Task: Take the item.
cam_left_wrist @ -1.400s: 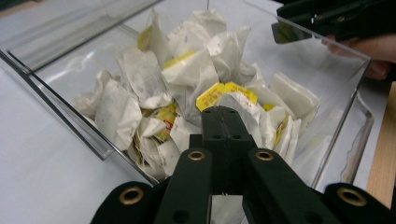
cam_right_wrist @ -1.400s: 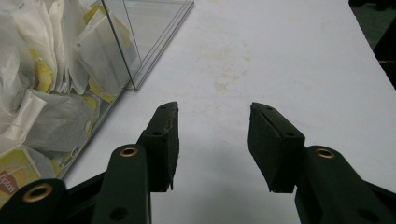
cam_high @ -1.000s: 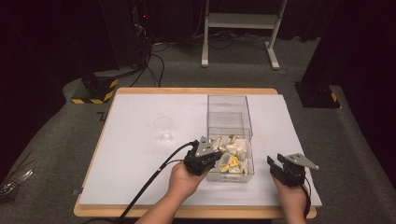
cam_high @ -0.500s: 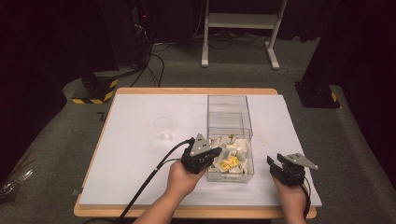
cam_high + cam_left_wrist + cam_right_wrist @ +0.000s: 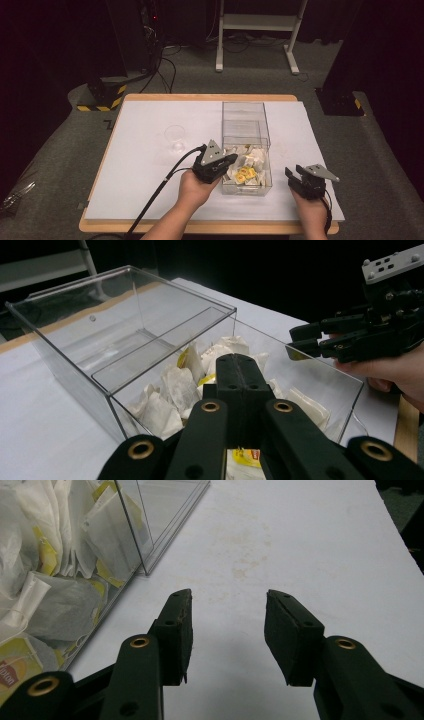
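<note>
left claw (image 5: 227, 161) edged over clear box (image 5: 243, 114), lengthwise away.

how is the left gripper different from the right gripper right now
The left gripper has its jaws shut together with nothing between them; the right gripper has its jaws apart. The left gripper hangs over the clear box of tea bags; the right gripper is beside it, over bare table. Both are black and hand-held.

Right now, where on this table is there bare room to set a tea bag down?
Free: the white table top left of the clear box, around the glass, and the strip between box and right gripper. Crowded: the box's near end, piled with tea bags, where the left gripper hovers, jaws shut.
</note>
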`<state>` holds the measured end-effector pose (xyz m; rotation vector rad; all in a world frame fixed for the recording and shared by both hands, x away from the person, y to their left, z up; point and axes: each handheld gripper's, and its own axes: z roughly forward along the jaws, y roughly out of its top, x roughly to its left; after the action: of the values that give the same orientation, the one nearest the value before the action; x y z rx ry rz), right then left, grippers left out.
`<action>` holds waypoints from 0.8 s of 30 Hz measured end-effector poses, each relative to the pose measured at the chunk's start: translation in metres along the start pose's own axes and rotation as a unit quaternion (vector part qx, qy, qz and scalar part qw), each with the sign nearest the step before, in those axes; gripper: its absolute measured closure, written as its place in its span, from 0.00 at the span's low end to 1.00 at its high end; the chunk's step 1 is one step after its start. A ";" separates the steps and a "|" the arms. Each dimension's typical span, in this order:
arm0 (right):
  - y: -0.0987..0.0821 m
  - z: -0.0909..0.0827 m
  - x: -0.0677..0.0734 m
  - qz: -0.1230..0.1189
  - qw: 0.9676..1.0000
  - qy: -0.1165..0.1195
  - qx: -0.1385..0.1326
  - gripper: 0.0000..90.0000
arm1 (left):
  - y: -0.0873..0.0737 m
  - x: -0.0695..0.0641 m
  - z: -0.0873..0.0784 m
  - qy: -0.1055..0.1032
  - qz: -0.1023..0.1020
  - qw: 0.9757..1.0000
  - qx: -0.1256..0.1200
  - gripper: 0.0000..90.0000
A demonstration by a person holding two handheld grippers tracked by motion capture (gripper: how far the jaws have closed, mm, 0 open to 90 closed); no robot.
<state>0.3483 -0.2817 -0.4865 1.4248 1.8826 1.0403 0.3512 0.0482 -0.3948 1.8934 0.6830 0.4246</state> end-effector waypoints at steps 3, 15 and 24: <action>0.000 -0.001 0.000 0.002 1.000 0.000 0.000 0.61 | 0.002 0.000 0.000 0.000 0.001 1.000 -0.003 1.00; 0.000 -0.001 0.000 0.000 1.000 -0.001 -0.004 0.61 | 0.012 0.004 -0.007 0.006 0.000 1.000 -0.017 1.00; 0.000 -0.002 0.001 0.001 1.000 0.000 -0.005 0.61 | 0.016 0.004 -0.012 0.009 0.001 1.000 -0.027 1.00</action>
<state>0.3467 -0.2816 -0.4856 1.4217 1.8745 1.0482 0.3519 0.0546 -0.3754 1.8414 0.6748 0.4580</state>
